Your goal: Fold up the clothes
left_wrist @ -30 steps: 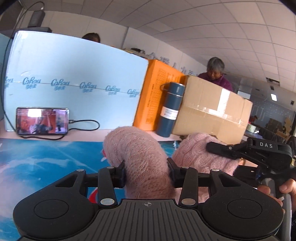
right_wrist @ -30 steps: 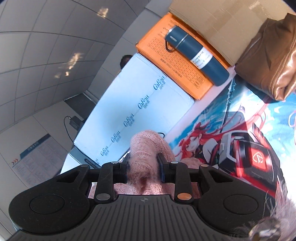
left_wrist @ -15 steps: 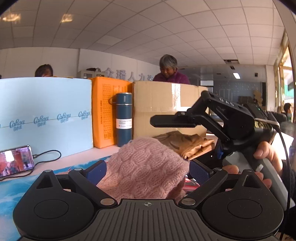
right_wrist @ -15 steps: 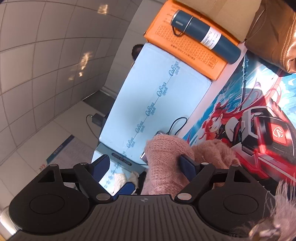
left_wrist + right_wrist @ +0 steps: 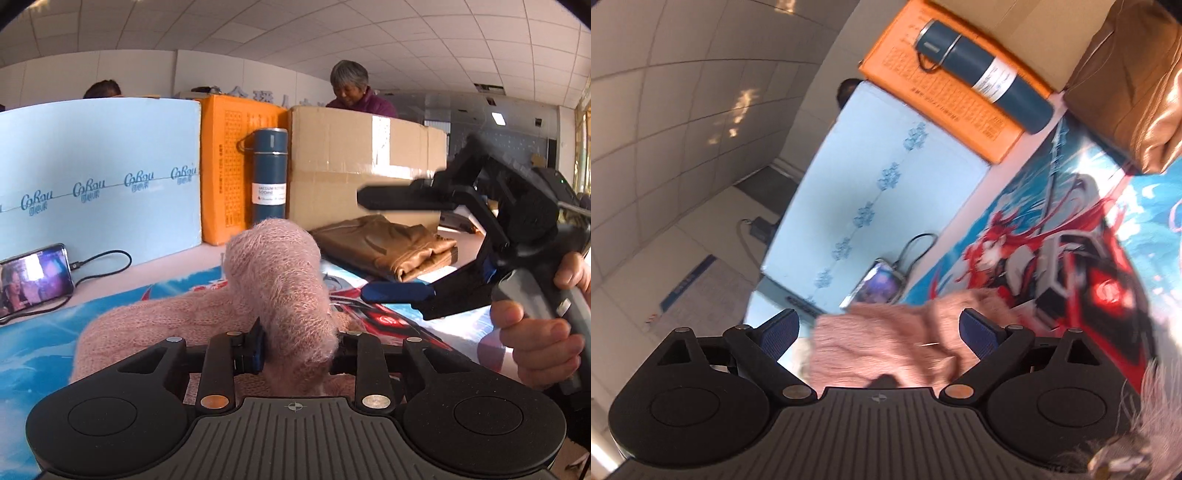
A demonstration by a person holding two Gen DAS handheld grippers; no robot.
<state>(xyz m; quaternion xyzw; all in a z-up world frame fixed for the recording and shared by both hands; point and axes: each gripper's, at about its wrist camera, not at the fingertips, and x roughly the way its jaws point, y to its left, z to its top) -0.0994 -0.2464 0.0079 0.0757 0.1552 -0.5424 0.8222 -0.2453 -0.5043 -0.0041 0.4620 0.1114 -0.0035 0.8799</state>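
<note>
A fluffy pink knit sweater (image 5: 273,280) lies bunched on the printed mat (image 5: 44,332). One fold of it stands up as a thick roll. My left gripper (image 5: 295,350) is closing on the base of that roll, and both pads press into the knit. Held by a hand at the right, my right gripper (image 5: 388,242) hangs above the mat with its fingers wide apart. In the right wrist view the right gripper (image 5: 879,332) is still opening. There the blurred sweater (image 5: 886,350) sits between and below the blue pads (image 5: 979,332) without touching them.
A folded brown garment (image 5: 388,251) lies on the mat at the back right. Along the back stand a pale blue foam board (image 5: 99,184), an orange box (image 5: 229,166), a blue flask (image 5: 269,173) and a cardboard box (image 5: 351,147). A phone (image 5: 33,280) on a cable lies left. Two people sit behind.
The right gripper has let go of the pink roll and opened wide. The left gripper opened, swung right, then closed again on a fold of the sweater.
</note>
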